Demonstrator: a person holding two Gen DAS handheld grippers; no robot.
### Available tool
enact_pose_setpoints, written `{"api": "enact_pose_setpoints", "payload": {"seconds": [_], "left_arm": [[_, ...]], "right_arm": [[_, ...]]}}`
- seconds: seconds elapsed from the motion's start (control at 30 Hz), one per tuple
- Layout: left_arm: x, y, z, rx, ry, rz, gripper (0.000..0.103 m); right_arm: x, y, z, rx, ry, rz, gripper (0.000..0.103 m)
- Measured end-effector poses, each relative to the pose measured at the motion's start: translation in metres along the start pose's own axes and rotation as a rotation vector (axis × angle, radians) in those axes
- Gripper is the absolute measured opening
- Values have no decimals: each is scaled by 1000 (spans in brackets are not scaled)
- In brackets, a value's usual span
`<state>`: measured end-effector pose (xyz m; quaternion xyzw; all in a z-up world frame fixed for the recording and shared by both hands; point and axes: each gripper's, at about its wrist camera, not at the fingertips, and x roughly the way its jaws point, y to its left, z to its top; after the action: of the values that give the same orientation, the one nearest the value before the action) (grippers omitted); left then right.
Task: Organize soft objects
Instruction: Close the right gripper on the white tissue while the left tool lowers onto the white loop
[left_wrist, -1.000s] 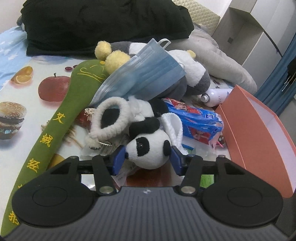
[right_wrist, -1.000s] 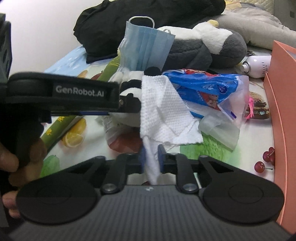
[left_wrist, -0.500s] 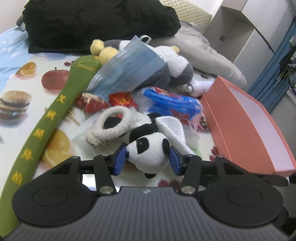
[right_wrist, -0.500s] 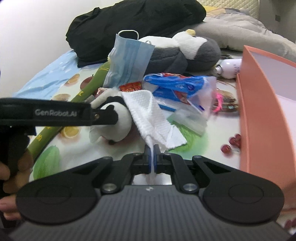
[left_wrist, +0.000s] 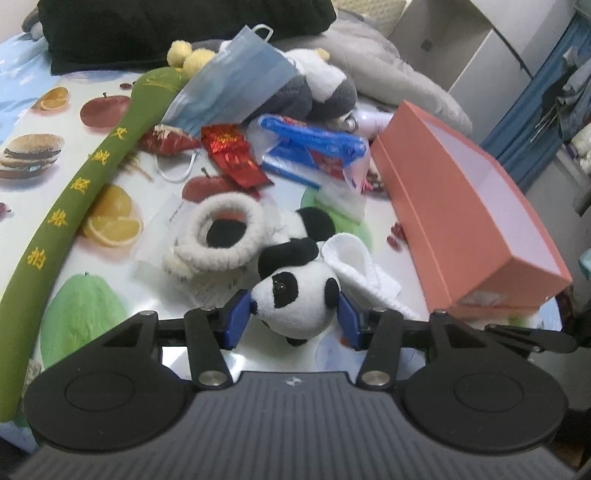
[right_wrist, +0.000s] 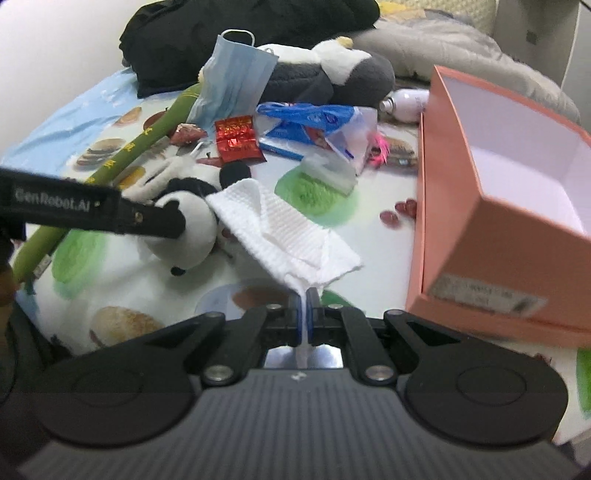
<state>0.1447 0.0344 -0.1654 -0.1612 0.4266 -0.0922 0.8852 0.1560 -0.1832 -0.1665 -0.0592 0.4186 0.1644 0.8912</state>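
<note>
Left gripper (left_wrist: 293, 318) clamped the panda (left_wrist: 295, 295) by its head, lifted just above the table (left_wrist: 85, 306); soft, light, squashy, so the head grip looked secure. Right gripper (right_wrist: 304, 320) was closed on a cloth (right_wrist: 284, 229) corner; limp, would dangle. Box (right_wrist: 480, 236) sat near, right.

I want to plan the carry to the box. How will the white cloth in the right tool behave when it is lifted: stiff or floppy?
Probably floppy: the white cloth is pinched at one corner by the right tool and folds and sags over itself. It looks thin and light, so it may swing and drag on the panda plush beside it. Its waffle texture should grip well.
</note>
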Motion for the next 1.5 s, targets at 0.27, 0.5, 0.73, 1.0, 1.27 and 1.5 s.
{"api": "enact_pose_setpoints", "payload": {"seconds": [0.27,0.5,0.73,1.0,1.27,1.5], "left_arm": [[-17,2,-4,6,-23,21,76],[-23,4,11,74,-66,85,76],[-7,10,27,161,-72,136,75],[19,20,29,165,-22,142,58],[27,25,31,166,-38,167,36],[21,32,31,120,-67,173,9]], "right_arm": [[-4,-8,-3,93,7,87,51],[-3,-6,6,106,-34,130,63],[18,-10,14,125,-23,85,63],[40,-4,11,86,18,92,62],[45,5,10,-23,17,67,42],[42,11,13,-37,19,89,13]]}}
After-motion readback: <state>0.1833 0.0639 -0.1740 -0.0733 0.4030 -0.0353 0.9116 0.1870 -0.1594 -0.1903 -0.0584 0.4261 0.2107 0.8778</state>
